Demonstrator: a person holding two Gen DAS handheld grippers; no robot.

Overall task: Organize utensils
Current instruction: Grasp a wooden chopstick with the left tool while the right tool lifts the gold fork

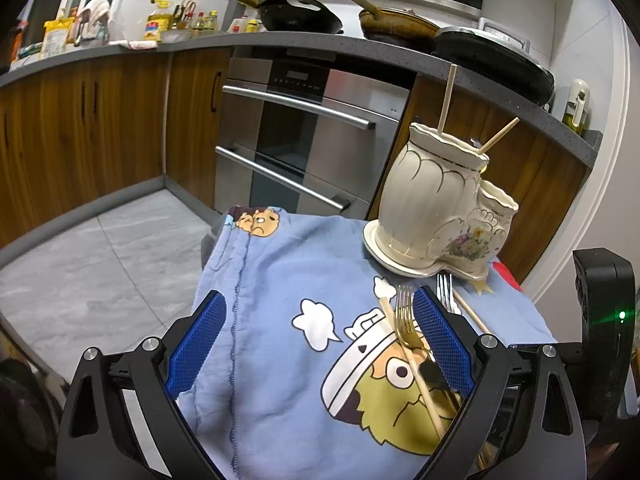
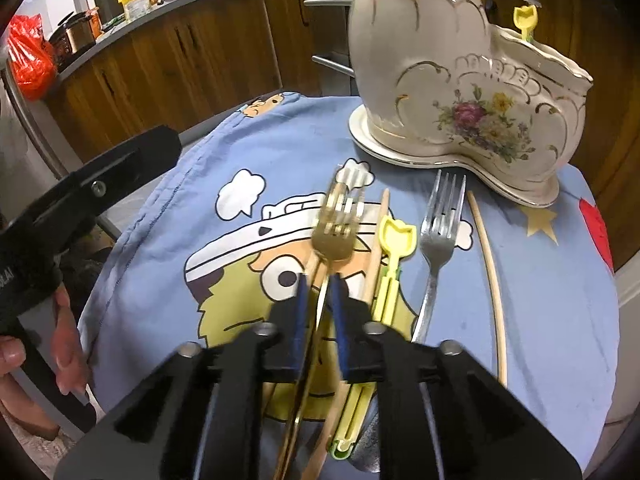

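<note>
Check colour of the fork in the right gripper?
Gold, the fork clamped in the right gripper; clearest in the right wrist view.

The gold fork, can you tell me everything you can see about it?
The gold fork is shiny metal with four prongs and a long thin handle. The right gripper is shut on its handle just below the head. Its prongs point toward the white flowered holder. It sits over the blue cartoon cloth; whether it touches it I cannot tell.

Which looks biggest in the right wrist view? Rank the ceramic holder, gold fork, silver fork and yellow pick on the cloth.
1. Ceramic holder, by far.
2-3. Gold fork and silver fork: look alike; the gold one is blurred and partly hidden in the right gripper, so unranked.
4. Yellow pick, slimmest.
</note>
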